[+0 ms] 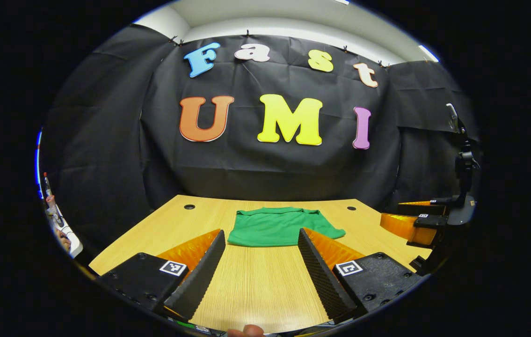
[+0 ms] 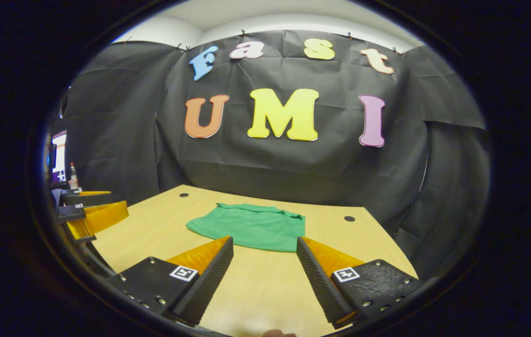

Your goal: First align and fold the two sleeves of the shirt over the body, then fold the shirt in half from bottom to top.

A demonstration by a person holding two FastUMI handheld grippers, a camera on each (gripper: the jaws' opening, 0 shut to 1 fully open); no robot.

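Green shirt [image 1: 278,227] lies folded into a compact rectangle on the wooden counter [image 1: 256,285], toward the far edge near the black cloth wall. Left claw [image 1: 261,262] spread wide, holding nothing, hovering over bare counter just short of the shirt's near hem. Right claw [image 2: 265,269] also wide apart and empty, shirt [image 2: 251,226] ahead of it, not touching. In the left gripper view the right claw [image 1: 417,222] sits off to the right, apart from the shirt
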